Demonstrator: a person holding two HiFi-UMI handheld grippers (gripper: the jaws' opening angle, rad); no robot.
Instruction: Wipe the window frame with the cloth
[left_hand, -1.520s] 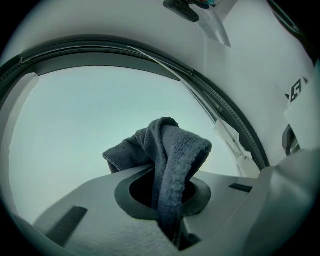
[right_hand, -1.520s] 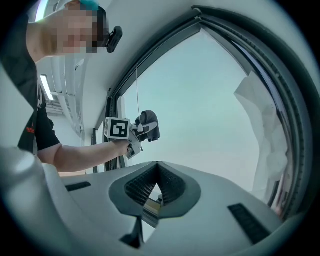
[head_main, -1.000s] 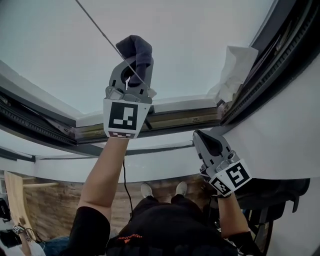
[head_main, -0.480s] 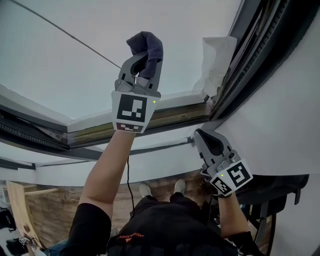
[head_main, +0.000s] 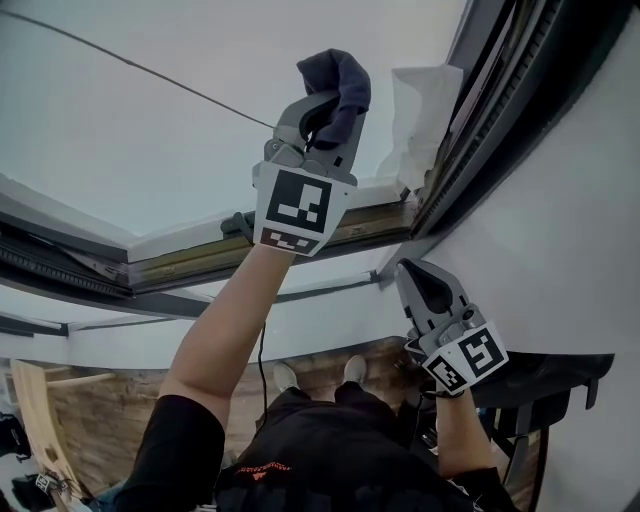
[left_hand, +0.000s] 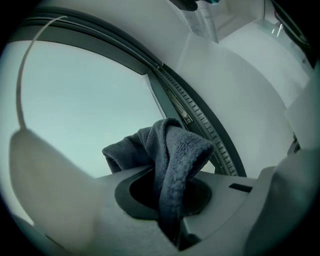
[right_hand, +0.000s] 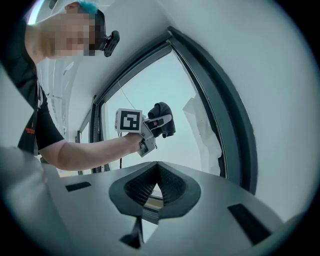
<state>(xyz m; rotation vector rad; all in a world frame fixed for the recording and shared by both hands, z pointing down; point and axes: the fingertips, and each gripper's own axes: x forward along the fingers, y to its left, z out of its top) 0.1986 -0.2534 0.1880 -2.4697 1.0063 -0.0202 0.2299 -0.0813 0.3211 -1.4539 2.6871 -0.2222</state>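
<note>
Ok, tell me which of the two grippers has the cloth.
The left gripper, the one raised high: its jaws are shut on the dark blue-grey cloth. The right gripper, held lower, has its jaws together on nothing.

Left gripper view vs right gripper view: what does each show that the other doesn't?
Left gripper view only: the cloth up close, pinched between that tool's jaws, and the ribbed seal beside the glass.
Right gripper view only: the right tool, shut and empty; the left tool from outside with its marker cube; the forearm; white wrap on the frame.
Both: cloth, glass, dark frame.
</note>
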